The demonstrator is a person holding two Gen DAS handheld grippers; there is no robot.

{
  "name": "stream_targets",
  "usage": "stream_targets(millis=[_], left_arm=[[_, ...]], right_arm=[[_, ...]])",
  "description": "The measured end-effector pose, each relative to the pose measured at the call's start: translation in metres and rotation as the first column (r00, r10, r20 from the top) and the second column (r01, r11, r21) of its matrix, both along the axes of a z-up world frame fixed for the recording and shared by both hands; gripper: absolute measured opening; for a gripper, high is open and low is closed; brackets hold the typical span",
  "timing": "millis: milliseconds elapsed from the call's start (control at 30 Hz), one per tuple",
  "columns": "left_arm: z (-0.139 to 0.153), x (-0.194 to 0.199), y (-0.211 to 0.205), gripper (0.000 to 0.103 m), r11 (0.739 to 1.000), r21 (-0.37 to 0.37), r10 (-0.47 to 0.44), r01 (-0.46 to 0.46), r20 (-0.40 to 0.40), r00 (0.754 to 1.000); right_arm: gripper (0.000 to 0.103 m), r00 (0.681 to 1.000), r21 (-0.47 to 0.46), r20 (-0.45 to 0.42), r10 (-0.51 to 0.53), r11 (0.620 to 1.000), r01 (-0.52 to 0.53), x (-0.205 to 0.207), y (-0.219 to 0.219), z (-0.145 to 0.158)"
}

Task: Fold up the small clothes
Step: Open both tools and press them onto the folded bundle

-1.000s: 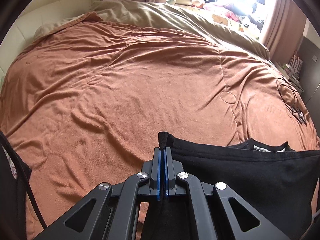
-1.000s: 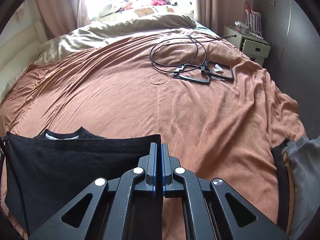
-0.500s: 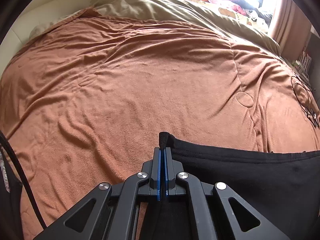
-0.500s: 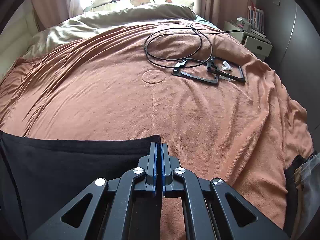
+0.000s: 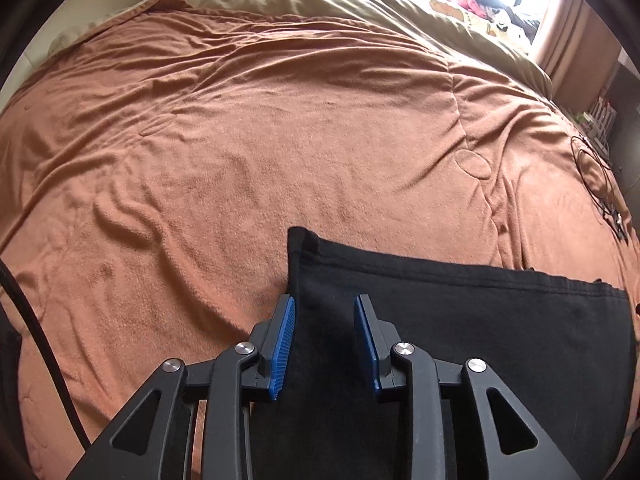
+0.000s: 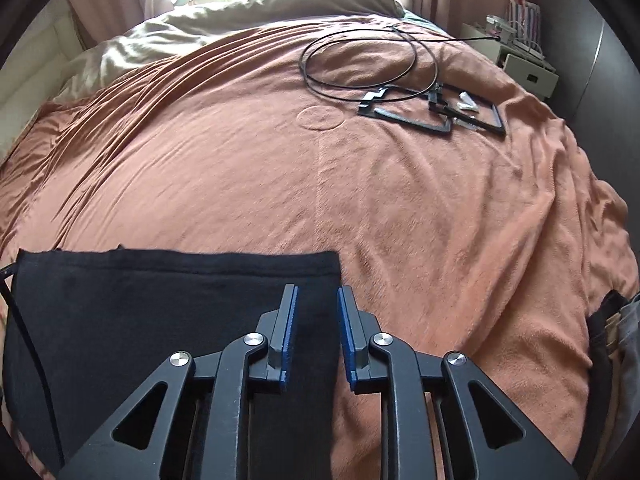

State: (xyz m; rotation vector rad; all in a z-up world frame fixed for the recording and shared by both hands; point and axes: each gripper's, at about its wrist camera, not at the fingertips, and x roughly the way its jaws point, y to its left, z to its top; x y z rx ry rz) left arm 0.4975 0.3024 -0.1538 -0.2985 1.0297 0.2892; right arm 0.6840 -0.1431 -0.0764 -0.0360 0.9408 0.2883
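While black garment (image 5: 460,320) lies flat | left hand-held gripper (image 5: 325,330) parted | right hand-held gripper (image 6: 317,328) parted

**Both grippers held open over the black garment's corners**

The left gripper (image 5: 325,320) is held with its jaws parted, and a clear gap is seen between the blue pads (image 5: 283,340). It is positioned above the left corner of the black garment (image 5: 480,340), with the left finger lying along the garment's left edge and the right finger placed over the cloth. No fabric is pinched between the pads.

The right gripper (image 6: 316,316) is likewise held with its jaws apart, somewhat narrower. It is positioned above the garment's right corner, and the garment's right edge is seen running down between its fingers. Nothing is clamped.
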Motion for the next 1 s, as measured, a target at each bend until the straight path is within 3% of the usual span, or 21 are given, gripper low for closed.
stream_targets(millis=[133,167,367,500,633,833,1000], left_arm=[[0.0,-0.016,-0.016,0.033,0.998,-0.024,-0.051,0.05,-0.02,0.999],[0.0,-0.019,-0.019,0.033,0.998,-0.029,-0.061,0.061,-0.022,0.998],[0.0,-0.041,-0.04,0.039,0.991,-0.038,-0.132,0.13,-0.033,0.991],[-0.013,-0.04,-0.048,0.039,0.99,-0.017,-0.141,0.14,-0.073,0.987],[-0.019,-0.032,-0.052,0.047,0.988,0.03,-0.147,0.15,-0.08,0.986],[-0.027,-0.008,-0.039,0.056,0.994,0.011,-0.11,0.111,-0.075,0.991],[-0.029,0.011,-0.035,0.06,0.994,0.045,-0.094,0.098,-0.077,0.993]], right_arm=[[0.053,0.998,0.0,0.003,0.065,0.998,-0.065,-0.021,0.004,0.001],[0.055,0.997,0.003,0.005,0.077,0.997,-0.077,-0.027,0.004,0.002],[0.055,0.986,-0.056,-0.008,0.167,0.984,-0.167,-0.059,0.015,-0.006],[0.055,0.979,-0.109,-0.059,0.195,0.974,-0.2,-0.056,0.022,-0.015],[0.055,0.983,-0.119,-0.069,0.172,0.977,-0.179,-0.04,0.031,-0.024],[0.055,0.991,-0.1,-0.057,0.118,0.987,-0.123,-0.012,0.046,-0.035],[0.055,0.996,-0.096,-0.033,0.083,0.992,-0.085,0.011,0.05,-0.042]])
